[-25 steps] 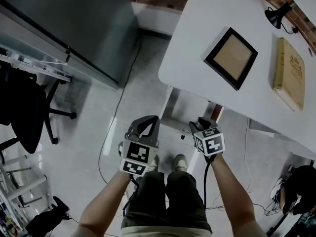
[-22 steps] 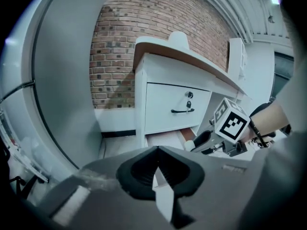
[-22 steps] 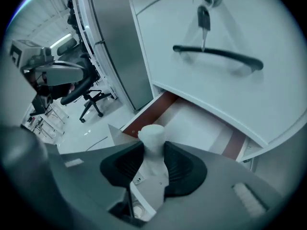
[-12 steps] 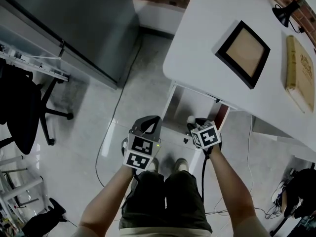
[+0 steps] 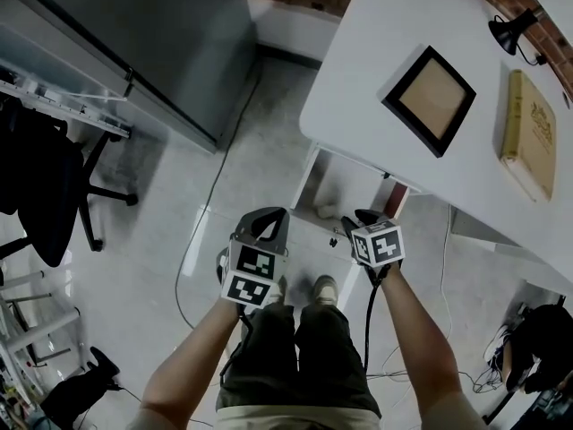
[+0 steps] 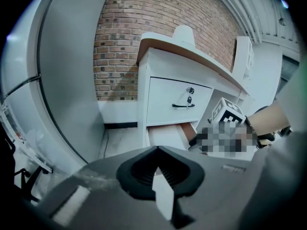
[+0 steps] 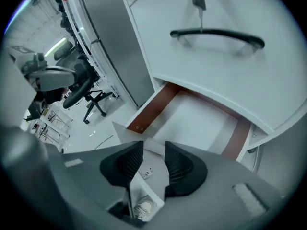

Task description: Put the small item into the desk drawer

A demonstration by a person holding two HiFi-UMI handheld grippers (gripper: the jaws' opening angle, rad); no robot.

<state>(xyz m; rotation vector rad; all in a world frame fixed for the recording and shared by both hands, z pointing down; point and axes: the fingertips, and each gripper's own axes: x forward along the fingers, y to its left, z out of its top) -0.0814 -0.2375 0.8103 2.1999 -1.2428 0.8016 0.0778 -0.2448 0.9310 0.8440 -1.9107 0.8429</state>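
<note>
Nearest the camera, the left gripper point(image 6: 157, 163) hangs idle, jaws pressed together on nothing. The right gripper point(image 7: 153, 152), jaws parted and empty, hovers at the open white desk drawer with brown sides point(image 7: 201, 121). The small pale rounded item point(image 5: 324, 210) appears to lie inside, near the drawer's front. A hasty shove shut could send it rolling, or the right jaws could clip it. Half a second ago it sat at that gripper's tip; now it lies apart.

Tiny pale speck point(image 5: 324, 211) in drawer point(image 5: 347, 184), perhaps the item.
</note>
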